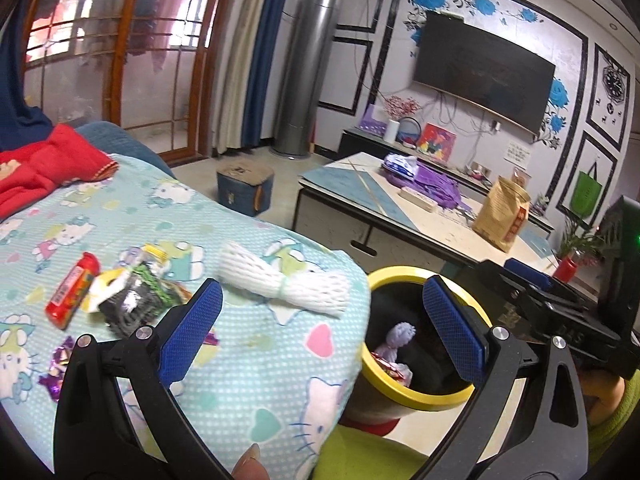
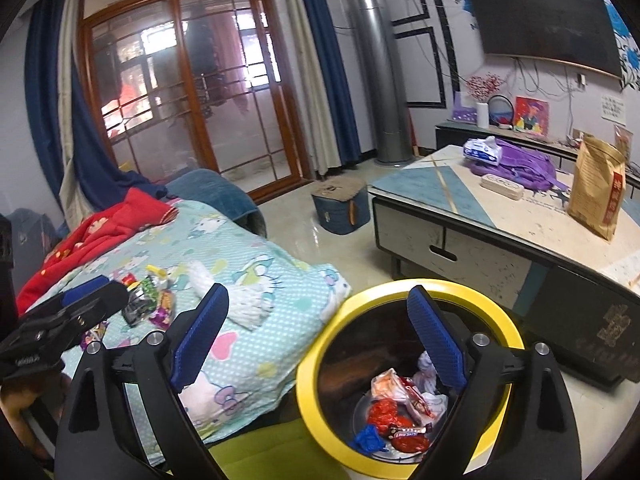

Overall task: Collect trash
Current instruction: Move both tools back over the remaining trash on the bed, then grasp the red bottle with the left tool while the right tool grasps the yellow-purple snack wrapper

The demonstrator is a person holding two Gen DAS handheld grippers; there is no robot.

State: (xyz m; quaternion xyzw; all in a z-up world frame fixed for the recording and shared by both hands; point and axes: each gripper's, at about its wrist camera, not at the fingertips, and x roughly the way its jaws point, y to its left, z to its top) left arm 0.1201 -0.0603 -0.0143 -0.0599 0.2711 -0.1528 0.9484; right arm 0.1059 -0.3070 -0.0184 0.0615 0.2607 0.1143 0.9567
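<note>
A yellow-rimmed trash bin (image 2: 316,364) stands beside the couch and holds several wrappers (image 2: 400,408); it also shows in the left wrist view (image 1: 394,273). On the Hello Kitty blanket (image 1: 256,360) lie a white foam net (image 1: 280,284), a red wrapper (image 1: 72,296), a black-and-green packet (image 1: 136,300) and purple foil scraps (image 1: 56,364). My left gripper (image 1: 324,328) is open and empty over the blanket's edge, near the foam net. My right gripper (image 2: 318,340) is open and empty above the bin's rim.
A red garment (image 1: 44,164) lies at the couch's far end. A coffee table (image 2: 516,232) to the right carries a brown paper bag (image 2: 596,184), a purple bag (image 2: 516,164) and a power strip. A blue stool (image 2: 340,204) stands on the floor.
</note>
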